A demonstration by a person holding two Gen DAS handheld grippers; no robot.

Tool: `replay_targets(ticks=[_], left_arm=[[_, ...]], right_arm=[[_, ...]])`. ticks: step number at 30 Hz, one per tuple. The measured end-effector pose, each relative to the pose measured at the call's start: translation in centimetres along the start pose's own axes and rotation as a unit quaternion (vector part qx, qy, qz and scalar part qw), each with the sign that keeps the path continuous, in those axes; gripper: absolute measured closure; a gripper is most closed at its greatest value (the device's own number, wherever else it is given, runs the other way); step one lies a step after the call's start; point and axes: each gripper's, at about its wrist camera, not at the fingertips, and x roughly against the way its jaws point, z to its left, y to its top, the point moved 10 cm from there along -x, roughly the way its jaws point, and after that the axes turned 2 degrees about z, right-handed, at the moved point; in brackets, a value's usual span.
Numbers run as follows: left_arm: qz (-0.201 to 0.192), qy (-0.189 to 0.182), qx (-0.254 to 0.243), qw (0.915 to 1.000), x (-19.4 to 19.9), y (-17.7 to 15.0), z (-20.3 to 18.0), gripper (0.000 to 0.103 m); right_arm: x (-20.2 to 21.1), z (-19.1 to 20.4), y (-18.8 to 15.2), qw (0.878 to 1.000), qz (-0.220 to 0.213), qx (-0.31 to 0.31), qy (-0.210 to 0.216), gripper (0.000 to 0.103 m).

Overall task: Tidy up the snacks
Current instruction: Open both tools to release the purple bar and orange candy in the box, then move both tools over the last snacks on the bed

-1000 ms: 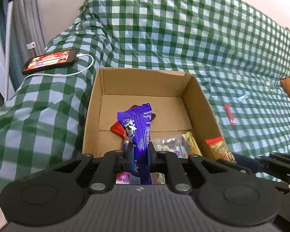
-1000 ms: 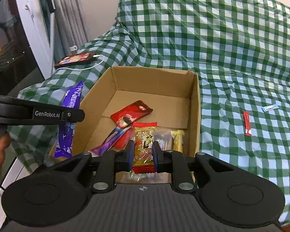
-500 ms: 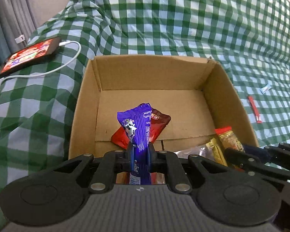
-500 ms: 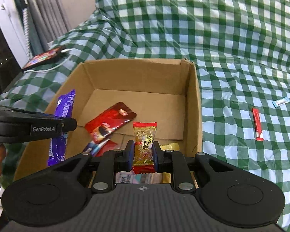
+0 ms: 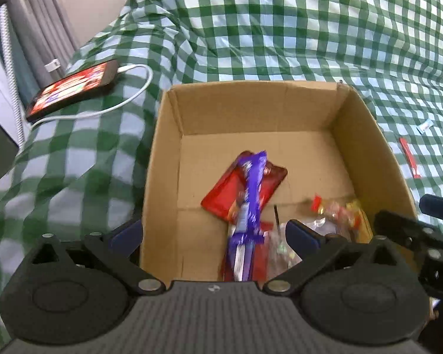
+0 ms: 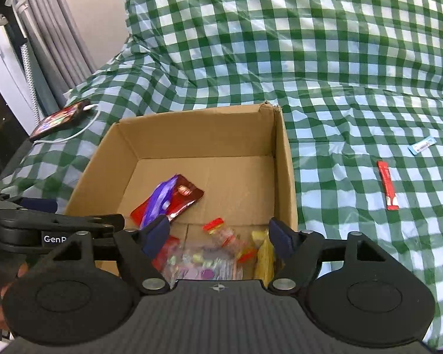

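Purple wrapper and red-gold candy drop into the cardboard box (both grippers' jaws just sprang wide, empty); two snacks stowed.

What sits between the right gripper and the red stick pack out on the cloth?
Nothing visible. The right gripper, jaws open, hangs over the cardboard box; the red stick pack lies beyond the box's right wall on bare checked cloth. Only that wall lies between.

A dark smartphone with a lit, colourful screen lies on the green-and-white checked cloth. A white charging cable is plugged into it. Grey curtains hang behind.
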Motion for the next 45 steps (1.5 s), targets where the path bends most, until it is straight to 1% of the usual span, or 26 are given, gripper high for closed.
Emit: replay_targets(ticks=[5, 9, 11, 13, 15, 18, 21, 30, 36, 39, 41, 45], left_arm=[[-0.004, 0.002, 0.019, 0.9998, 4.3, -4.5, 0.8, 0.0], [-0.013, 0.026, 0.033, 0.9991, 7.8, -8.9, 1.2, 0.0], [-0.02, 0.032, 0.035, 0.9987, 9.2, -10.4, 1.3, 0.0], [-0.032, 0.035, 0.031, 0.9984, 10.6, -11.2, 1.3, 0.0], [-0.044, 0.04, 0.03, 0.9978, 11.7, -11.3, 1.4, 0.0], [-0.061, 0.037, 0.036, 0.9968, 13.5, -11.5, 1.3, 0.0], [-0.075, 0.037, 0.031, 0.996, 14.8, -11.6, 1.1, 0.0], [-0.091, 0.033, 0.02, 0.9951, 16.8, -11.9, -0.3, 0.0], [-0.08, 0.033, 0.008, 0.9962, 16.4, -11.2, -1.8, 0.0], [-0.073, 0.026, 0.002, 0.997, 15.8, -9.8, -3.5, 0.0], [-0.067, 0.018, -0.003, 0.9976, 15.3, -8.5, -5.1, 0.0], [-0.051, -0.017, -0.02, 0.9984, 13.6, -5.2, -10.1, 0.0]], right_arm=[[3.9, 1.5, -3.0, 1.0, 0.006, 0.004, 0.012, 0.021], [7.5, 3.0, -6.4, 1.0, 0.005, 0.016, 0.014, 0.02], [9.2, 4.0, -7.9, 0.999, -0.002, 0.033, 0.014, 0.019], [10.4, 4.7, -8.9, 0.999, -0.007, 0.048, 0.015, 0.018], [11.4, 5.0, -9.3, 0.999, -0.014, 0.05, 0.014, 0.018], [12.9, 5.3, -9.2, 0.998, -0.034, 0.052, 0.012, 0.017], [14.3, 5.6, -9.4, 0.997, -0.052, 0.055, 0.011, 0.016], [16.7, 5.4, -10.1, 0.995, -0.077, 0.058, 0.008, 0.014], [16.8, 4.2, -10.2, 0.995, -0.08, 0.049, 0.01, 0.014], [16.8, 2.4, -9.7, 0.995, -0.088, 0.036, 0.004, 0.013], [16.7, 0.3, -9.2, 0.995, -0.093, 0.02, -0.006, 0.012], [16.0, -6.0, -8.0, 0.994, -0.096, -0.027, -0.04, 0.011]])
